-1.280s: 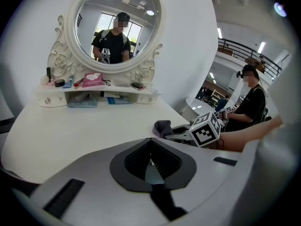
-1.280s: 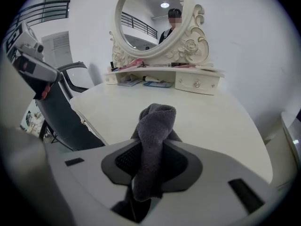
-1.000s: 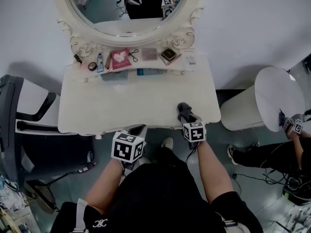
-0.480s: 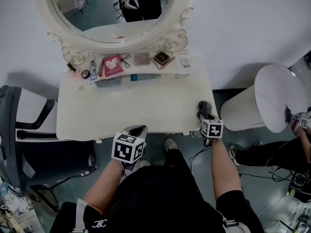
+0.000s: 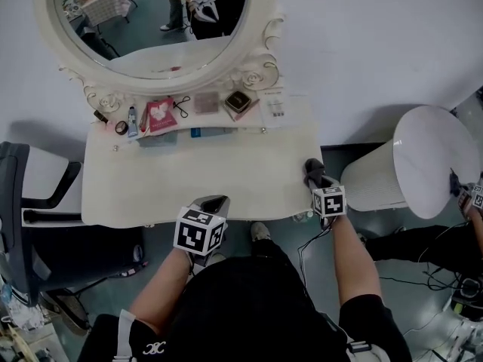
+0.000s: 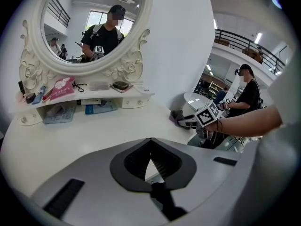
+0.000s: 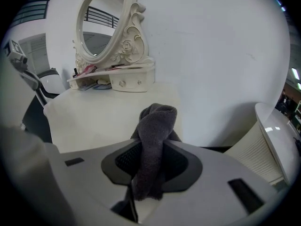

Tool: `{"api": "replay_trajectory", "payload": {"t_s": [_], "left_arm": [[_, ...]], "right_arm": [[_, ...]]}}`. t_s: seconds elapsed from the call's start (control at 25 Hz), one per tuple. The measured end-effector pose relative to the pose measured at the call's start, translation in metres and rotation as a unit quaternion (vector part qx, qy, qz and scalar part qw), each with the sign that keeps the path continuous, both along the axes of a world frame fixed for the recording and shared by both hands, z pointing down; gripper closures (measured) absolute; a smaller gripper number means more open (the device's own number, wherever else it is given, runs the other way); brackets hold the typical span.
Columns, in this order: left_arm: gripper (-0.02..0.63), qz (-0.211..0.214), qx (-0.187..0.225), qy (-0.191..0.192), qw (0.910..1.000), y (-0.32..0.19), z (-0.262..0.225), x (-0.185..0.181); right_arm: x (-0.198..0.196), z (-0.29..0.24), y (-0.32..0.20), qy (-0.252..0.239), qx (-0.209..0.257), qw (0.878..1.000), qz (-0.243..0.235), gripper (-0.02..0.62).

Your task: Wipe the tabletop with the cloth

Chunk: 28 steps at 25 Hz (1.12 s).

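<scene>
While the person stands at the front edge of a white dressing table, the right gripper [image 5: 317, 179] sits at the table's front right corner, and its jaws are clamped on a dark grey cloth [image 5: 312, 170]. In the right gripper view, the cloth [image 7: 155, 121] rises as a bunched, folded column from between the two jaws, and a short tail hangs back behind them. The bunched end points forward over the tabletop [image 7: 103, 112]. From the left gripper view, the cloth [image 6: 177, 117] appears to rest on the tabletop's right edge, just ahead of the marker cube.

The left gripper [image 5: 213, 201] is held at the middle of the table's front edge, well apart from the cloth. In its own view, the left gripper [image 6: 150, 142] has its jaws pressed together at the tips, with nothing between them.

The tabletop [image 5: 196, 176] is pale cream. At its back stands an oval mirror [image 5: 151, 13] in an ornate white frame. Below the mirror, a narrow shelf [image 5: 290, 111] carries small toiletries, among them a pink packet [image 5: 159, 115] and a dark square box [image 5: 238, 101]. A white ribbed cylinder with a flat top [image 5: 423, 164] stands just to the right of the table. A black chair [image 5: 30, 210] stands at the left.
</scene>
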<state>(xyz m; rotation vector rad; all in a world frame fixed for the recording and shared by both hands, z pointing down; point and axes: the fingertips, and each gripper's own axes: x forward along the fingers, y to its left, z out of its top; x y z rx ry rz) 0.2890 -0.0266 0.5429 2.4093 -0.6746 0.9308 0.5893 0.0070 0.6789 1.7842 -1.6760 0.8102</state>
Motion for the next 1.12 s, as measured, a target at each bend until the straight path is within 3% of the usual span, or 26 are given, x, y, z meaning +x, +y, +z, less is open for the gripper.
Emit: {"api": "replay_trajectory", "payload": {"t_s": [0.64, 1.12], "left_arm": [[0.600, -0.068, -0.009, -0.040, 0.9968, -0.025, 0.014, 0.017], [0.600, -0.142, -0.023, -0.055, 0.9880, -0.042, 0.023, 0.027]], "right_arm": [[0.038, -0.002, -0.110, -0.012, 0.019, 0.995, -0.099, 0.485], [0.062, -0.004, -0.214, -0.014, 0.017, 0.983, -0.181, 0.485]]}}
